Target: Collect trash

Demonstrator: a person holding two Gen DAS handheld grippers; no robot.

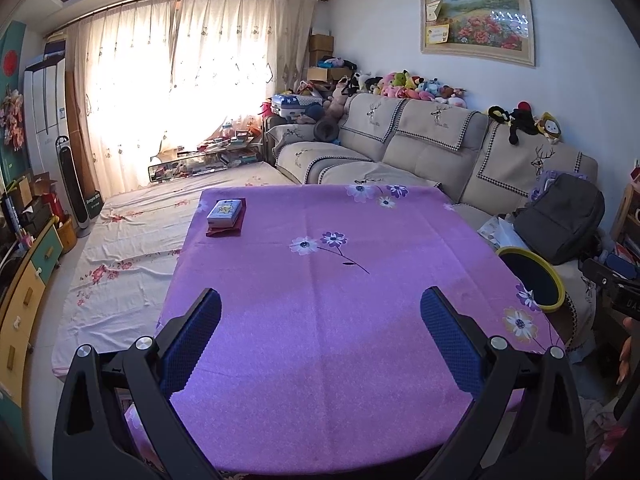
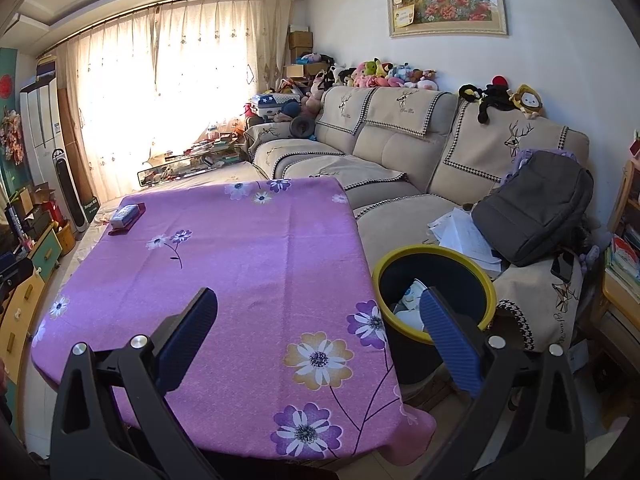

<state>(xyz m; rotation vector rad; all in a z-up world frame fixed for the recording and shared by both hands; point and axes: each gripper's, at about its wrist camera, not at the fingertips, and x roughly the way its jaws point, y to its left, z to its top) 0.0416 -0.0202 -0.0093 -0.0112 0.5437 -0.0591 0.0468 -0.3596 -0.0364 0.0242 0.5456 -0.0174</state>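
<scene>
Your tabletop point(image 1: 320, 320), draped in purple floral cloth, stands beside a beige sofa point(image 1: 420, 152) under a curtained window point(image 1: 180, 80); a small box point(image 1: 225, 213) rests at its far left corner. Your left tongs point(image 1: 320, 344) and right tongs point(image 2: 318, 344) both gape wide, holding nothing; only the right view shows inside the yellow-rimmed bin point(image 2: 436, 254), where the trash point(image 2: 410, 300) lies; no writing is legible.
</scene>
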